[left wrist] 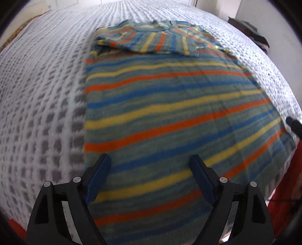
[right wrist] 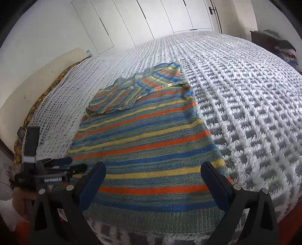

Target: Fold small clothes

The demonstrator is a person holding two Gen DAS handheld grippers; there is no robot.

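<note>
Sweater: a striped sweater [right wrist: 143,132] lies flat on the bed. Its stripes are orange, yellow, blue and grey-green.
Where it is: near the middle of the bed, with its bottom hem at the near edge, close to both tools.
Sleeves: both sleeves are folded in across the chest, at the far end of the sweater. One sleeve [right wrist: 113,101] lies over the left part and the other [right wrist: 164,77] over the right part.
Neck: the neck hole [right wrist: 139,75] points away, toward the far wall.
Bed cover: a white and grey knitted blanket [right wrist: 245,98] covers the bed under the sweater.
Left tool: the left tool [left wrist: 151,181] hangs just above the lower part of the sweater. Its two fingers are spread wide apart and hold nothing.
Right tool: the right tool [right wrist: 152,186] is over the sweater's hem. Its two fingers are spread wide apart too and hold nothing.
Seen from the other side: the right wrist view shows the left tool at the sweater's left bottom corner.
Room: white closet doors [right wrist: 143,17] stand behind the bed. A dark pile of things [right wrist: 283,49] sits at the far right.
</note>
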